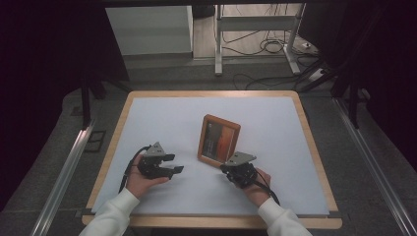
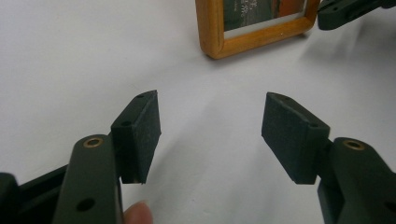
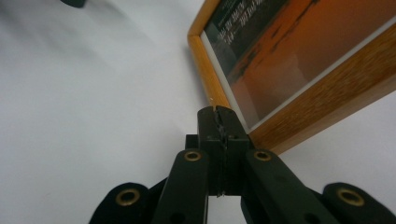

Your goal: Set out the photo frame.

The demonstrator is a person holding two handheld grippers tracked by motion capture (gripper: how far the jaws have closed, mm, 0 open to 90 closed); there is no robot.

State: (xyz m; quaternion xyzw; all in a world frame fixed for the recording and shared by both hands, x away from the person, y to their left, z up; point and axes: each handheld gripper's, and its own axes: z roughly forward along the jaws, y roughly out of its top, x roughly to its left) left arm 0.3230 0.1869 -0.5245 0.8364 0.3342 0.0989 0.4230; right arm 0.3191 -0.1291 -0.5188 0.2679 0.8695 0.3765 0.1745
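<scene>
Wooden picture frame (image 1: 219,139) lies flat on the white counter (image 1: 147,123), a little right of the middle, glass side up with an orange print under it. Its near corner points toward the person, and that is where the right claw (image 1: 229,165) sits: its jaws are pressed together with nothing between them, the closed tip touching or just short of the frame's lower corner, low against the sheet. Pressed flat like this, the tip reads as a wedge or pusher, probably meant to nudge the frame or slip under its edge, since a frame lying flush offers no lip to pinch from above. The left claw (image 1: 173,164) rests well apart to the left, jaws spread wide and empty, aimed toward the frame's left edge, likely waiting to brace or catch it once the corner lifts or slides.
</scene>
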